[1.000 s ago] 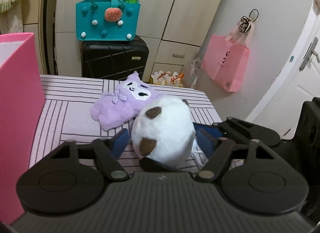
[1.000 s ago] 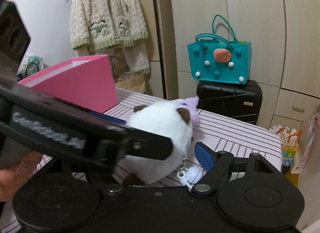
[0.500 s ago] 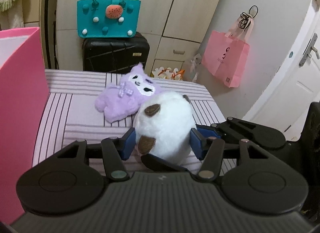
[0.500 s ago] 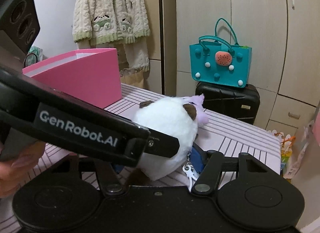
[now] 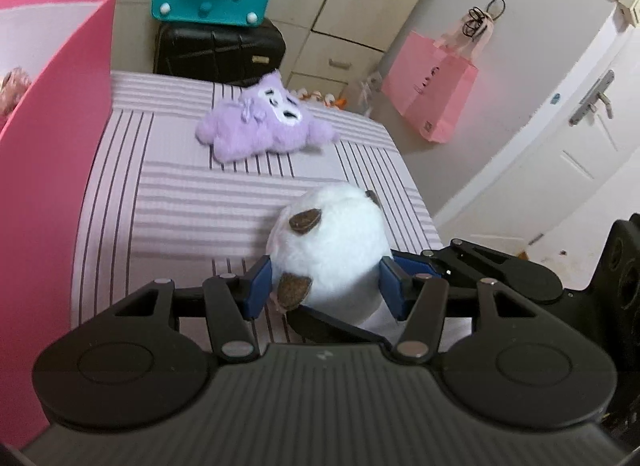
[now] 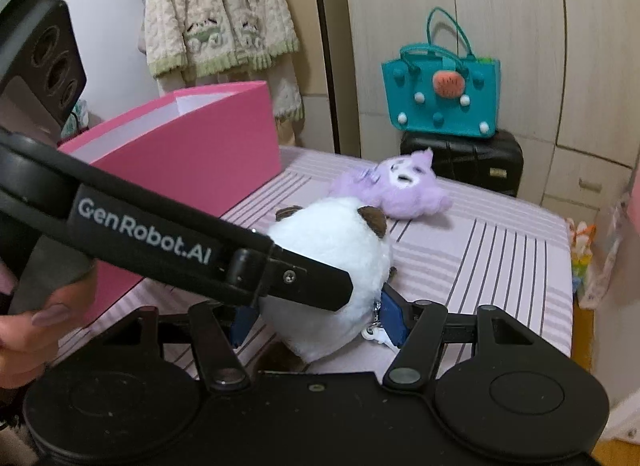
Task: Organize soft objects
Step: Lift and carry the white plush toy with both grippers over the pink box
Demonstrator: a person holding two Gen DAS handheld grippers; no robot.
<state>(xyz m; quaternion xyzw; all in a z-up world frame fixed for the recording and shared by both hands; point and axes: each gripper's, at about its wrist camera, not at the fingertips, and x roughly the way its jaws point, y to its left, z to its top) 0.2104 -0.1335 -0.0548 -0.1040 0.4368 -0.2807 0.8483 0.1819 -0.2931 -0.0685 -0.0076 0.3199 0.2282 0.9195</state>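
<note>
On your far left stands the pink box (image 5: 52, 169), open-topped, on the striped tablecloth (image 5: 180, 193). Right of it, further back, the purple plush (image 5: 264, 125) lies flat on the cloth, well apart from your grippers. Nearer you, the white plush ball with brown patches (image 5: 332, 250) sits squeezed between both tools: your left gripper (image 5: 326, 286) clamps its sides with the blue pads, and your right gripper (image 6: 320, 318) holds it from the other angle.
</note>
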